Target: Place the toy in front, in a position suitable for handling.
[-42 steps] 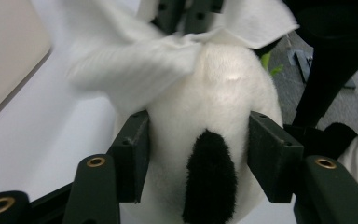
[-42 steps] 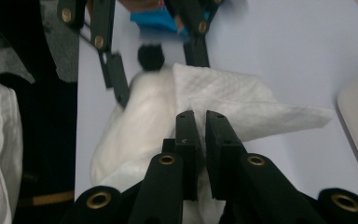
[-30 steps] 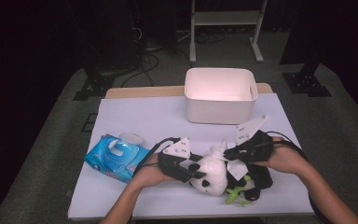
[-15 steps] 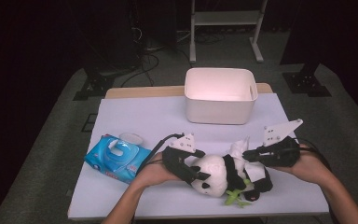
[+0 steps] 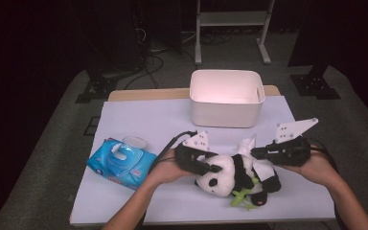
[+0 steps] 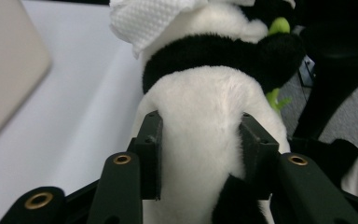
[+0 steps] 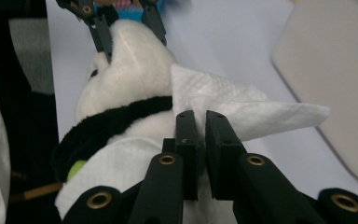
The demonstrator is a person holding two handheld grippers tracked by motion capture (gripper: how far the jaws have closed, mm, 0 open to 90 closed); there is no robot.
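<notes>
white plush fur is being squeezed at the head of the toy panda (image 5: 230,175), which lies on its side near the front edge of the bench (image 5: 139,117). the left hand-held gripper (image 6: 200,140) has just been closing, and the panda's head is now pinched between its pads. the right hand-held gripper (image 7: 198,135) is clamped narrowly on a white wipe (image 7: 242,109), pressed against the panda's body. wiping is judged to be under way, not finished. the blue wipe pack (image 5: 120,163) sits well to the left, and the white bin (image 5: 226,98) behind is seen unused as yet.
</notes>
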